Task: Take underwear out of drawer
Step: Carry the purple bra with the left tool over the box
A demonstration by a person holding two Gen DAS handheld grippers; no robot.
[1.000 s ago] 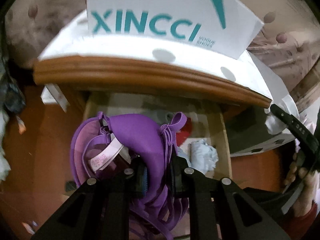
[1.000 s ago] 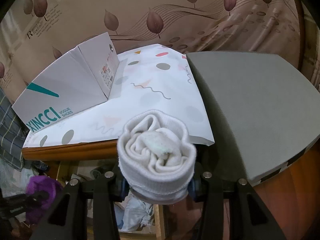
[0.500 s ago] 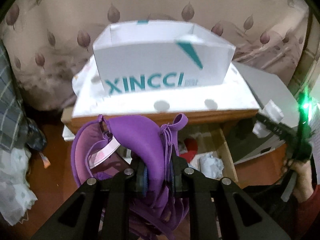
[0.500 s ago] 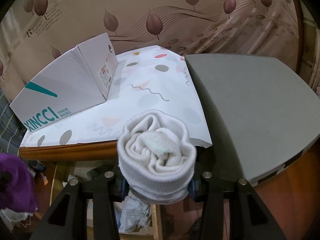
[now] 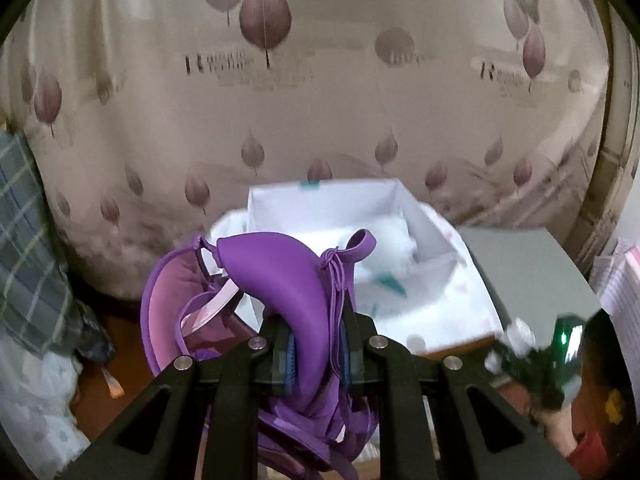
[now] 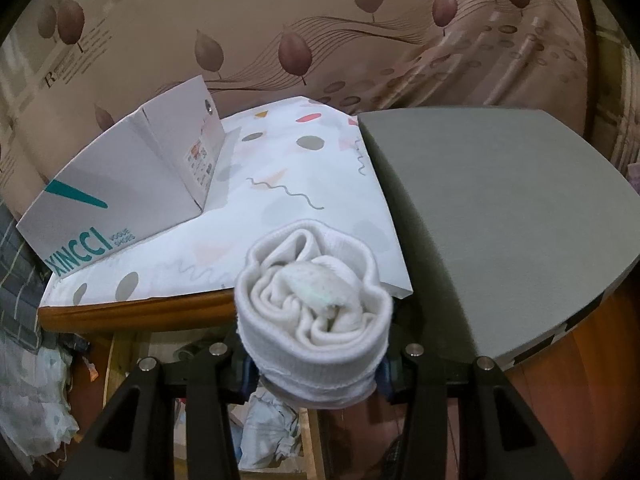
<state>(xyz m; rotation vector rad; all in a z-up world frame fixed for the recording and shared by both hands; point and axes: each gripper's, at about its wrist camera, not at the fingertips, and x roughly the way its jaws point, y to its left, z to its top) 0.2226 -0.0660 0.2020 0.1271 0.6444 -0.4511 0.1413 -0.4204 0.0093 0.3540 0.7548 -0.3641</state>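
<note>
Left gripper (image 5: 318,354): jaws nearly together, clamped on a purple bra (image 5: 276,280); its cups and straps bulge above and hang below the jaws, so the pads themselves are mostly covered.
Purple bra, place: held in the air in front of the white shoe box (image 5: 340,220), which it partly hides; its lower folds run out of the bottom of the left wrist view.
Right gripper (image 6: 316,364): jaws about half apart, pressed on either side of a rolled white sock (image 6: 314,304); the roll fills the gap and hides the pads.
Rolled white sock, place: held to the right of and nearer than the shoe box, over the front edge of the wooden dresser top (image 6: 136,314).
Shoe box: stands on a patterned white cloth (image 6: 288,184); teal lettering on its side; the inside is blurred and overexposed in the left wrist view, contents unclear.
Drawer (image 6: 120,360): below and in front of the shoe box, open; only a strip shows behind the right gripper's fingers, with a crumpled pale cloth (image 6: 268,428) inside, other contents too dark to tell.
Grey slab (image 6: 500,216): right of the shoe box, beside the cloth; what it is I cannot tell.
Right edge, left wrist view: a blurred hand (image 5: 556,428) with a green light above it, smeared.
Plaid fabric (image 5: 28,248): left of the shoe box, cut off by the frame.
</note>
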